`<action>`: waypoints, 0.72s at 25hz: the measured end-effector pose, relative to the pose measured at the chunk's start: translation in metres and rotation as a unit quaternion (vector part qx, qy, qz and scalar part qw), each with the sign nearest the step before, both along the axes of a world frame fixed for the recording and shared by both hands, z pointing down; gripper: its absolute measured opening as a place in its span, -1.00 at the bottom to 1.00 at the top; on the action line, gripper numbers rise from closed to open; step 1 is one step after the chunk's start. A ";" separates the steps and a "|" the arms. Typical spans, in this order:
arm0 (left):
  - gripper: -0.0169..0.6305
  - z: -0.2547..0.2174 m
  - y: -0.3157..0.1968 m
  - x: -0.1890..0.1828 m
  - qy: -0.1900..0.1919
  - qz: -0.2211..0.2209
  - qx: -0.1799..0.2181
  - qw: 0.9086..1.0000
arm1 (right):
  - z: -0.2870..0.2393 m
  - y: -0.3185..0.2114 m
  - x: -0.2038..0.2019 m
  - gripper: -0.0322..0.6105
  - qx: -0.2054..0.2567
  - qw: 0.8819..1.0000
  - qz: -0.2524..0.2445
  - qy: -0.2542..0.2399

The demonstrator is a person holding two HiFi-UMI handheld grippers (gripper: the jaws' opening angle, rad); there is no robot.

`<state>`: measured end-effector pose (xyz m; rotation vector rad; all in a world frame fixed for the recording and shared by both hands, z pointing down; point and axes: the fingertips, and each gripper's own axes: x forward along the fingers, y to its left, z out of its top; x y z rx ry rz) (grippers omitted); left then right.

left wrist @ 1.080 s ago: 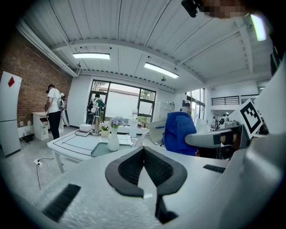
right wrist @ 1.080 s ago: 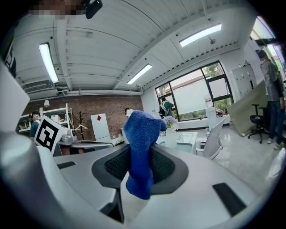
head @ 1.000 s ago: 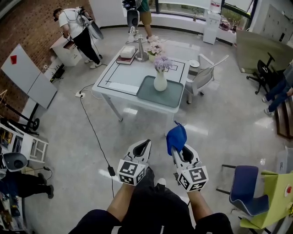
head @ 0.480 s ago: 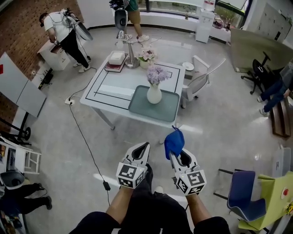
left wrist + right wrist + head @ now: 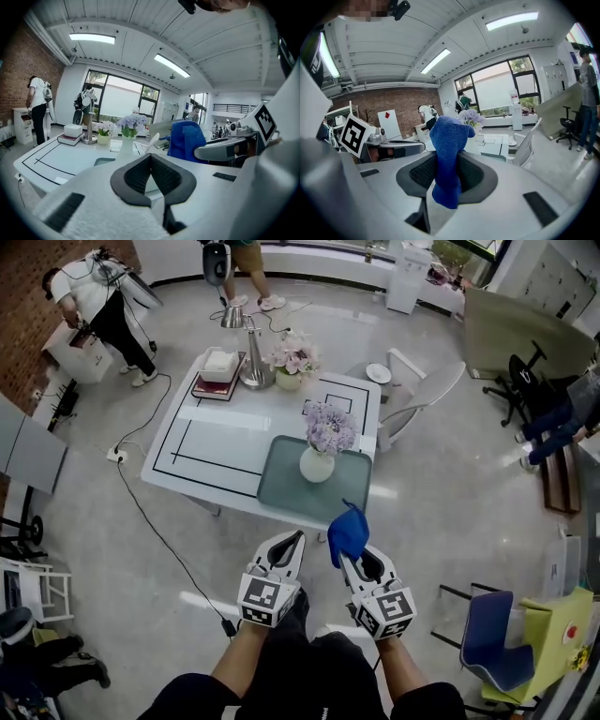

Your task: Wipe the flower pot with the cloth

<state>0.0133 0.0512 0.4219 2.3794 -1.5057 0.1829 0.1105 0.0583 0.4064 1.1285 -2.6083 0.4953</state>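
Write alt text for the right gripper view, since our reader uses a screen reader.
The right gripper is shut on a blue cloth that stands up between its jaws. Beyond it, a white table carries a flower pot with purple flowers, with a brick wall and big windows behind.

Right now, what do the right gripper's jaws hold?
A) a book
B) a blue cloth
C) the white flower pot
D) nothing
B: in the right gripper view the jaws of the right gripper are shut on the blue cloth, which sticks up between them; the flower pot stands apart on the tray.
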 end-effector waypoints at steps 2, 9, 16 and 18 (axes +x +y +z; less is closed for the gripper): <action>-0.93 0.005 -0.016 -0.006 0.003 0.013 -0.004 1.000 | 0.006 -0.017 -0.010 -0.55 -0.006 1.000 0.008 0.006; -0.93 0.024 -0.062 -0.016 0.007 0.036 -0.019 0.999 | 0.029 -0.068 -0.026 -0.55 -0.021 0.999 0.020 0.025; -0.93 0.041 -0.091 -0.013 0.000 0.036 -0.026 0.999 | 0.050 -0.113 -0.021 -0.55 -0.028 0.999 0.026 0.024; -0.93 0.046 -0.097 -0.011 -0.002 0.036 -0.027 0.999 | 0.055 -0.122 -0.022 -0.55 -0.028 0.999 0.021 0.023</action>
